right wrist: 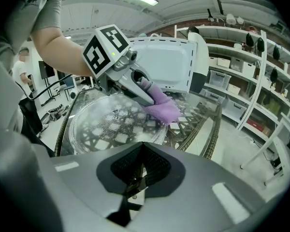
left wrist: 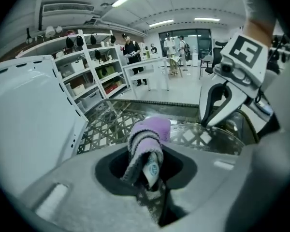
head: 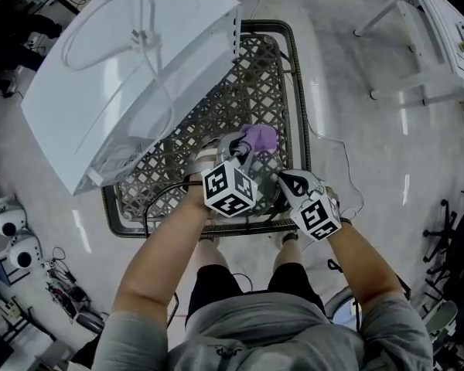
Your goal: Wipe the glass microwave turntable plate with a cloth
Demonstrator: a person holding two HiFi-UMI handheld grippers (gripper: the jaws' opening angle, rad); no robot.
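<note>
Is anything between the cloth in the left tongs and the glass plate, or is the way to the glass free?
Nothing visible. The purple cloth in the left tongs lies on the glass plate; the right tongs hold its near rim, clear of the cloth.

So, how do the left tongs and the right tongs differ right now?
The left tongs pinch the purple cloth; the right tongs appear shut on the near rim of the glass plate. The left tongs reach across the plate, with the cloth at its far side; the right tongs sit at its edge. Both are closed, over the mesh table.
</note>
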